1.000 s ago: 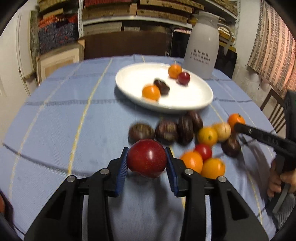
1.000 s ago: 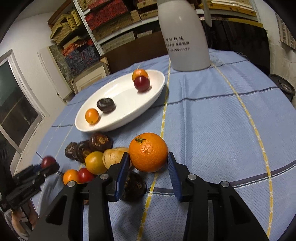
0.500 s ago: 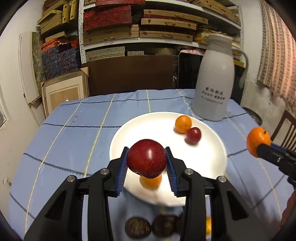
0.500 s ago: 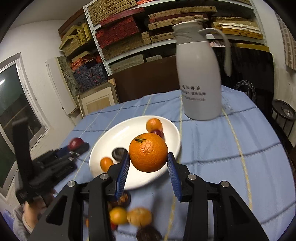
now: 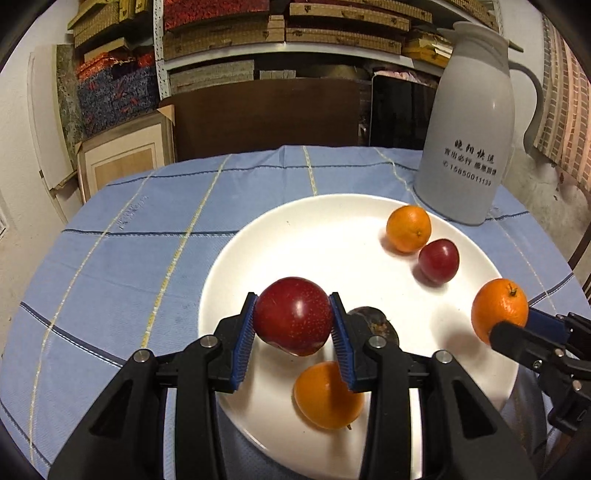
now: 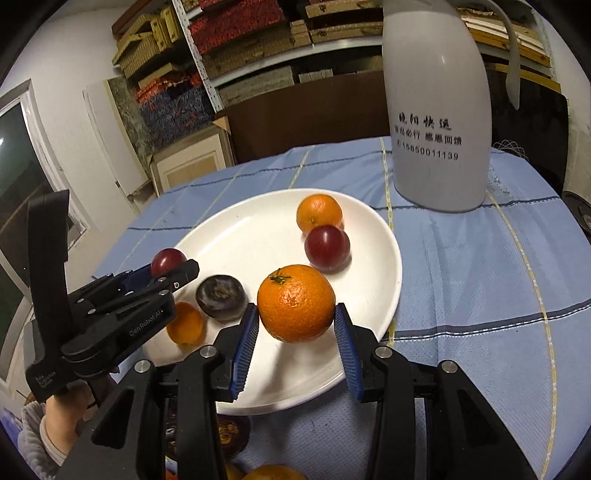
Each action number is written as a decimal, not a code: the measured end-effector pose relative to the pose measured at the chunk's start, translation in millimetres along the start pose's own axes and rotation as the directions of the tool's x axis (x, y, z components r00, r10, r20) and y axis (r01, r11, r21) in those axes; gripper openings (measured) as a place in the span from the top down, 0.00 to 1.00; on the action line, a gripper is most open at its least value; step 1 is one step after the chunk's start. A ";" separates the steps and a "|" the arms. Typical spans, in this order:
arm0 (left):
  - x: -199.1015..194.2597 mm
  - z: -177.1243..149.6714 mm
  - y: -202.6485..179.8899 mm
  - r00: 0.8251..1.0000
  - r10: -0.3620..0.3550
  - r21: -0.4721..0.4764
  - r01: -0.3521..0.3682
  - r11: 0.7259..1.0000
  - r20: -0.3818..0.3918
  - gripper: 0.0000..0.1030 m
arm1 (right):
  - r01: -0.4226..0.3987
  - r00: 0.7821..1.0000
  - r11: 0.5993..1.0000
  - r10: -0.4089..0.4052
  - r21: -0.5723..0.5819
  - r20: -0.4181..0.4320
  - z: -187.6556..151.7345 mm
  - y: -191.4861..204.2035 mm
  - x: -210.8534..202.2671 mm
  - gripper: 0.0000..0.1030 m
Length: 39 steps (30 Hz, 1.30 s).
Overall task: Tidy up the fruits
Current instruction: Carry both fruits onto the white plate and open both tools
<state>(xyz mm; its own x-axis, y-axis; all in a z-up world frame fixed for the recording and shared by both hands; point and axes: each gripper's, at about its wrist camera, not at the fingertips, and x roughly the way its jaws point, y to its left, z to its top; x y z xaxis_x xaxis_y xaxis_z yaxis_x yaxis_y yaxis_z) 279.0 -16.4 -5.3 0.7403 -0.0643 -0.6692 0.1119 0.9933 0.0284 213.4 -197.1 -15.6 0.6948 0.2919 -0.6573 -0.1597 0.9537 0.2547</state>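
Observation:
My left gripper [image 5: 293, 338] is shut on a red plum [image 5: 292, 315] and holds it over the near left part of the white plate [image 5: 332, 225]. My right gripper [image 6: 295, 334] is shut on an orange [image 6: 296, 302] over the plate's [image 6: 384, 280] near right side; that orange also shows in the left wrist view [image 5: 499, 310]. On the plate lie an orange [image 5: 408, 228], a red plum [image 5: 438, 260], a dark passion fruit [image 6: 220, 295] and a small orange fruit [image 5: 327, 397].
A tall grey jug [image 5: 467, 122] stands behind the plate's right edge. Loose fruit [image 6: 229, 432] lies on the blue cloth [image 5: 129, 240] in front of the plate. Shelves with boxes [image 5: 280, 22] stand behind the table.
Both grippers lifted their fruit off the cloth, moved forward and came down over the plate. The left still holds the plum and the right still holds the orange.

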 end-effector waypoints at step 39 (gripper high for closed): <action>-146.4 -85.3 -8.9 0.976 0.132 0.024 -0.139 0.990 0.173 0.11 | -0.048 0.992 0.999 0.049 -0.011 0.114 -67.6 5.0 -95.4 0.46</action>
<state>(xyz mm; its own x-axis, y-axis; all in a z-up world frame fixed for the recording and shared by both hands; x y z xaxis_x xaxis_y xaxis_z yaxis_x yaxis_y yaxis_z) 113.1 -7.6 29.0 0.8520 0.0522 -0.5210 0.0243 0.9900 0.1390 99.0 -215.3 0.4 0.7616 0.3281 -0.5588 -0.2005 0.9394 0.2782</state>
